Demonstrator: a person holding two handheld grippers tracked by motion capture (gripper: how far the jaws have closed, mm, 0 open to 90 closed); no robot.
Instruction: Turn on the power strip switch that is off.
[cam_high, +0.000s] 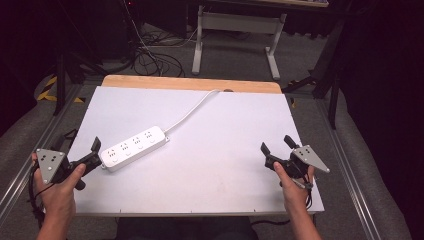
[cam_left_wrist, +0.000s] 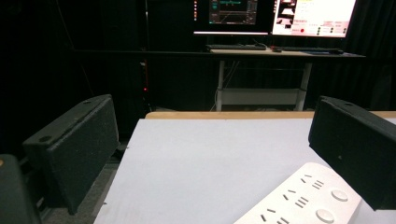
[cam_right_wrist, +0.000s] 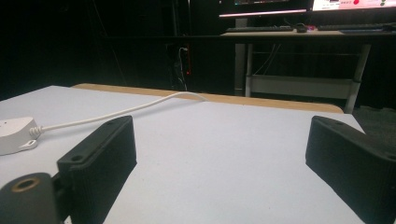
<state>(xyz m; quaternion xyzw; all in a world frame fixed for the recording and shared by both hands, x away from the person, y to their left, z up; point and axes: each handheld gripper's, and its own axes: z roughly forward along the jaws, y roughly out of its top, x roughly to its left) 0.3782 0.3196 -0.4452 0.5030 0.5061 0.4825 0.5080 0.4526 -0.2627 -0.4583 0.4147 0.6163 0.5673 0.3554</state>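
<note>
Left gripper (cam_high: 98, 151), jaws wide, sits just beside the white power strip (cam_high: 132, 148) on the white table (cam_high: 220, 150); right gripper (cam_high: 276, 146) gapes wide, well apart.

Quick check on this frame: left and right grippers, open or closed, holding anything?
Left gripper: open, holding nothing, jaws beside the near end of the power strip.
Right gripper: open, holding nothing, over bare table.

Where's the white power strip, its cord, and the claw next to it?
power strip (cam_high: 132, 148), high view, middle of its top.
cord (cam_high: 192, 110), high view, midway along.
left claw (cam_high: 95, 156), high view, between its tips.
</note>
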